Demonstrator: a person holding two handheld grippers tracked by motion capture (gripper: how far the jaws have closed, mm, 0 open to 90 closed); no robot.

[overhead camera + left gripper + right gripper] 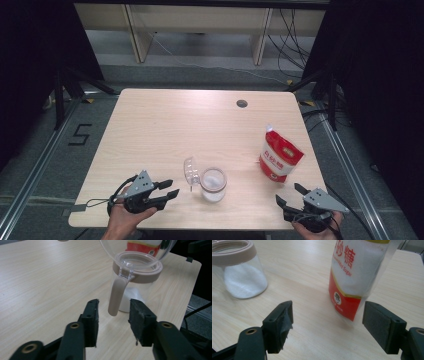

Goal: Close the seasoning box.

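Observation:
A clear glass jar [213, 184] with a beige rim holds white sugar and stands near the table's front edge; its clear lid [191, 171] is flipped open to the left. A red and white sugar bag [280, 156] stands upright to its right. My left gripper [170, 188] lies left of the jar and points at it, jaws partly open and empty. In the left gripper view the jar's beige handle [116, 296] hangs just beyond the fingertips. My right gripper [289, 194] is at the front right, wide open, aimed at the bag [354, 277], with the jar [242, 277] off to the left.
The pale wooden table [165, 125] has a round cable hole [242, 103] near its far edge. Dark curtains flank both sides, and metal rails run along the floor beside the table.

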